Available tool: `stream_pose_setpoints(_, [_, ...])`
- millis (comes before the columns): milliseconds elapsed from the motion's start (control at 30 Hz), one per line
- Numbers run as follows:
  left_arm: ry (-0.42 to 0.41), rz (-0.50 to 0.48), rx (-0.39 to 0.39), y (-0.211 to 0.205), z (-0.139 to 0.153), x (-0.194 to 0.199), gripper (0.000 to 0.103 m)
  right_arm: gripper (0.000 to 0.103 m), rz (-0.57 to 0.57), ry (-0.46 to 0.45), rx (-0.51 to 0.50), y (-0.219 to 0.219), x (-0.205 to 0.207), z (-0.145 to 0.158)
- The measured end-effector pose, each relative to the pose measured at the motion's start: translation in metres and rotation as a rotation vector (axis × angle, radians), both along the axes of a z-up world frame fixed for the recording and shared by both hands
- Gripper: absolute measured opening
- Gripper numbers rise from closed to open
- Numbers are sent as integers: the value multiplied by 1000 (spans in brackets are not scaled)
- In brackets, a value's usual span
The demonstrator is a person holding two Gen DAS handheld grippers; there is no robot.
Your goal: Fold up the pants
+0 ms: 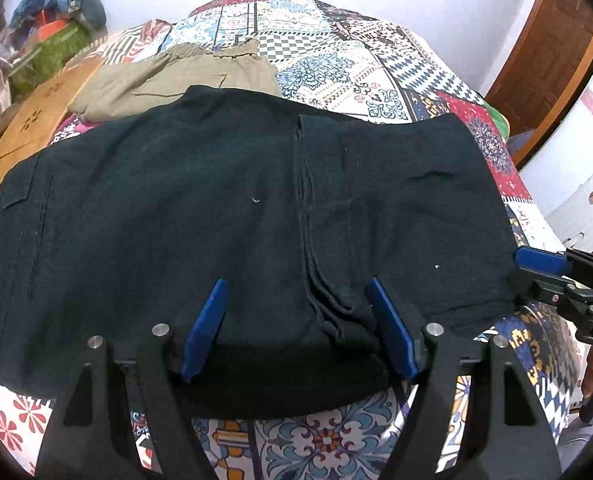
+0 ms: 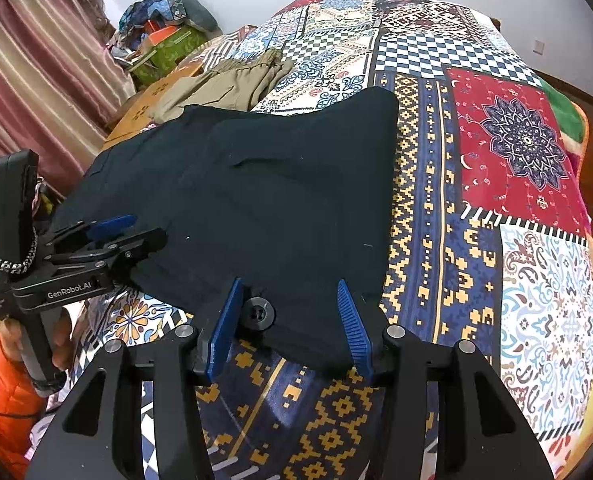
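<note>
Dark navy pants (image 1: 200, 208) lie folded flat on the patchwork bedspread, also in the right wrist view (image 2: 280, 184). My left gripper (image 1: 296, 296) is open, its blue fingers straddling the folded hem edge at the pants' near side. My right gripper (image 2: 288, 296) is open, its fingers either side of the waistband corner with the black button (image 2: 259, 312). The right gripper shows at the right edge of the left wrist view (image 1: 536, 264). The left gripper shows at the left of the right wrist view (image 2: 112, 226).
Folded khaki pants (image 1: 184, 76) lie behind the dark pants. A brown cloth (image 1: 28, 128) lies at the left. A green box and a pile of clothes (image 2: 164, 36) stand by the striped curtain (image 2: 36, 64). A wooden door (image 1: 544, 40) is at the right.
</note>
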State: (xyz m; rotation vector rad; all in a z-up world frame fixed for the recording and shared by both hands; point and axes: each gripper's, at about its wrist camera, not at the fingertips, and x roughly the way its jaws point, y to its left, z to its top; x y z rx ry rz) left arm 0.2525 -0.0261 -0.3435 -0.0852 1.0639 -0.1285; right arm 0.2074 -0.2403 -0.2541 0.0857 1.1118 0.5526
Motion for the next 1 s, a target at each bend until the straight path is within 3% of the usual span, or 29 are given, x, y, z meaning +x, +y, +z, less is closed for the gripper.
stream_pose_setpoints(167, [-53,28,-1,19,28,-20,73,47,-17,-18,-3,-8,-3,21])
stream_pose_setpoints(367, [-69,187,-46,88,43,-51,73,48,-34,-103,17,-8,0,54])
stream_pose_setpoints(600, [-34,395,-180,175,27,-90,73,49,12,-135,34,32,13,61])
stream_pose_setpoints(667, [-28,408,-235,189,22,-98,73,49,38,-138,27,46,14,60])
stream_pose_setpoints(800, [14,444,-231,201,8,-109,73,49,97,-139,14,78,19,59])
stream_pose_setpoints(1000, [34,470,-303,212,-11,-122,73,50,161,-135,17,112,23,52])
